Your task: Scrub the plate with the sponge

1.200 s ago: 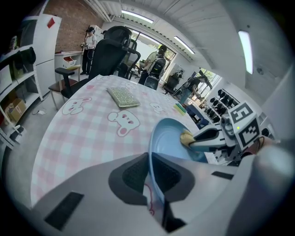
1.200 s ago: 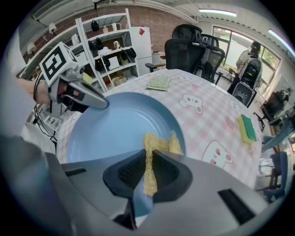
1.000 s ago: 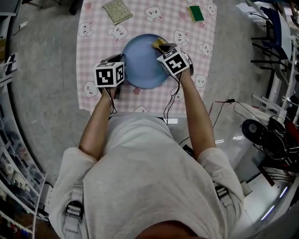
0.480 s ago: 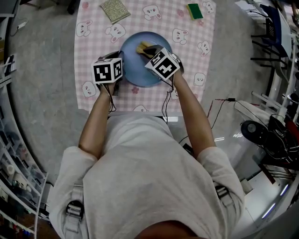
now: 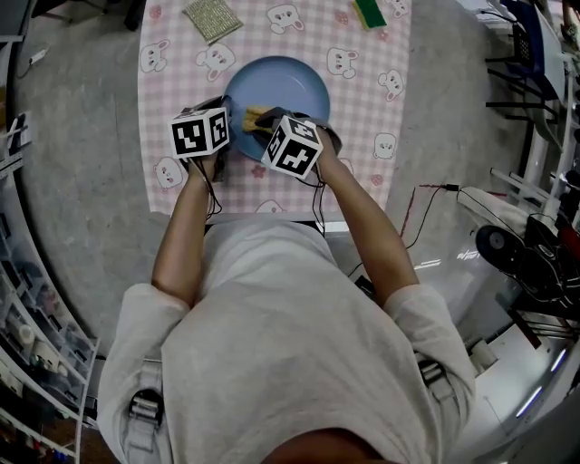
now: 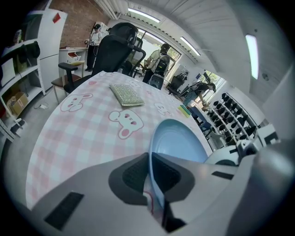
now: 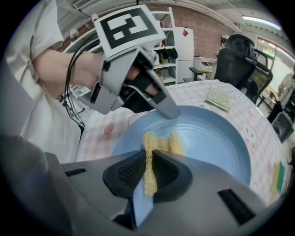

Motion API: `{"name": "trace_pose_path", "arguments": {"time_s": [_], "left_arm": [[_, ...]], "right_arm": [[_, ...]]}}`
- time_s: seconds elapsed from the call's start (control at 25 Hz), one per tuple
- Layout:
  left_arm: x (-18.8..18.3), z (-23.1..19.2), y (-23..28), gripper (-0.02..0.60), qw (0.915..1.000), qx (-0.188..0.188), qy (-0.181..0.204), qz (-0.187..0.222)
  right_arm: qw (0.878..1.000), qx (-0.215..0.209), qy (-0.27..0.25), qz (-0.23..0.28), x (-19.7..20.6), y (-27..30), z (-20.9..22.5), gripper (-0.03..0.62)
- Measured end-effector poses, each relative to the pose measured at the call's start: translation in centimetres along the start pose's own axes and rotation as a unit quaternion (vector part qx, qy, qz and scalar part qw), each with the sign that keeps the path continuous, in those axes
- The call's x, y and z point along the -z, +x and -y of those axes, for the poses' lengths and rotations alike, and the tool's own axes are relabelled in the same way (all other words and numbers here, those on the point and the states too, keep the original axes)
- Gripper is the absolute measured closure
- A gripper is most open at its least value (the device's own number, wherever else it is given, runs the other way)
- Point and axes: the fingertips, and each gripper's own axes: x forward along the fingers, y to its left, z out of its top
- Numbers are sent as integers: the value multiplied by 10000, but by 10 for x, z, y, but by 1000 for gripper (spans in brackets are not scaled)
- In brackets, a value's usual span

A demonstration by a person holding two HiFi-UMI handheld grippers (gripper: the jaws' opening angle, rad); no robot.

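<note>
Behind the work lies a busy workroom, its office chair [image 6: 115, 46] and shelves [image 6: 18, 69] well apart from the cloth-covered surface [image 5: 172, 91]. The pink checked cloth reaches past the plate on every side, so nothing sits near a drop.

On the cloth's near half sits the blue plate [image 5: 294, 82], within easy reach of both arms. The left gripper [image 6: 150, 173] has its fingers [image 6: 133, 175] nearly together, pinching the plate's near-left rim. This looks like an anchor, meant to stop the plate sliding or spinning under the rubbing. Whether the rim is lifted off the cloth I cannot tell.

The right gripper [image 7: 147, 173] has its fingers clamped on the yellow sponge [image 7: 159, 143]. The free end of the sponge sticks out ahead and is pressed onto the plate's inner face. Holding it by one end leaves the soft part to meet the plate, not the hard tips.

Room is tightest at the near-left rim, where the sponge works just beside the left fingers; a stroke further that way would likely bump them. The middle, far and right parts of the plate are bare and open for sweeping.

At the cloth's far edge, a square pad [image 5: 210, 16] and a green sponge [image 5: 369, 13] lie well apart from the plate, out of the way.
</note>
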Motion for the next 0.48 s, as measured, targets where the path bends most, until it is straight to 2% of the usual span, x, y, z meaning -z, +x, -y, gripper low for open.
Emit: {"name": "trace_pose_path", "arguments": {"time_s": [0.16,0.28,0.48], "left_arm": [[1,-3,0,554,10000,-69,-14,-22],[2,-6,2,554,10000,-83,10,-37],[2,-7,4,554,10000,-62,-23,-52]], "right_arm": [[9979,-304,-484,-316,6,6,-29,551],[9950,-382,-772,-510,14,10,-43,551],[9915,-393,-906,-852,39,3,-49,551]]}}
